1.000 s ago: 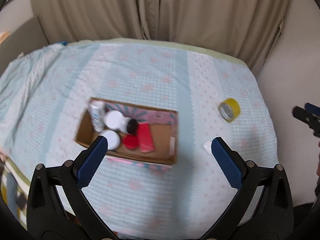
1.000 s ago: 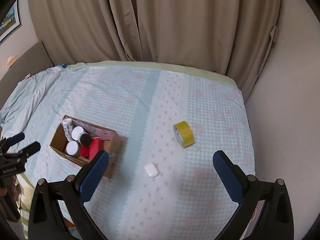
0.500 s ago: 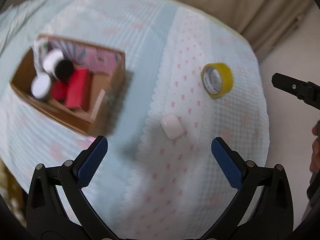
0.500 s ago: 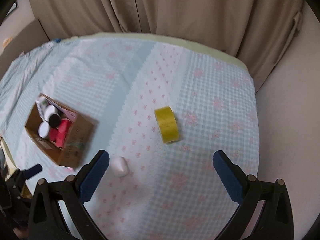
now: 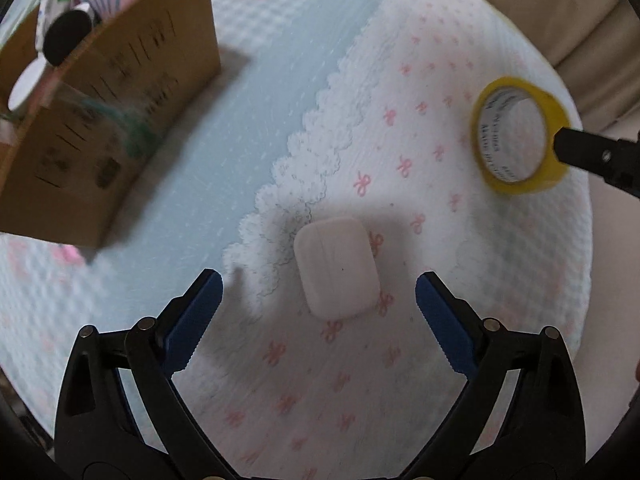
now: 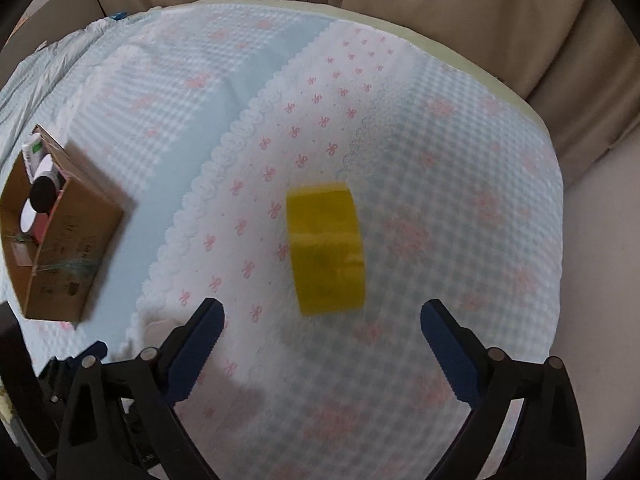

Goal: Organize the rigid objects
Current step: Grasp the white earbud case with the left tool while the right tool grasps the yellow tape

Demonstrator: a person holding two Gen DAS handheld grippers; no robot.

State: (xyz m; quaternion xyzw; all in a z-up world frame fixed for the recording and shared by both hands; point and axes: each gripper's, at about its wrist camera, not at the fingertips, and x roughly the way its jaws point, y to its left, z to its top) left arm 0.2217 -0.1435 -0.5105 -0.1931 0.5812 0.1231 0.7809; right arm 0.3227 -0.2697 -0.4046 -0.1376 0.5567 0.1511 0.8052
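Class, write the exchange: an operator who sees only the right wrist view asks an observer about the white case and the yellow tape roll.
Operator: I can barely make out the white case. Where is it?
Observer: The white case lies flat on the bedspread, between the fingers of the left gripper. Its jaws are closing and are not yet touching the case.
Operator: I see the tape roll only side-on. What is on its face?
Observer: The tape roll shows an open core with printed lettering on the inner ring.

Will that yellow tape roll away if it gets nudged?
Quite possibly: the tape stands on its edge, so a sideways nudge could roll it. The soft bedspread may slow it. Its open core suggests it is light.
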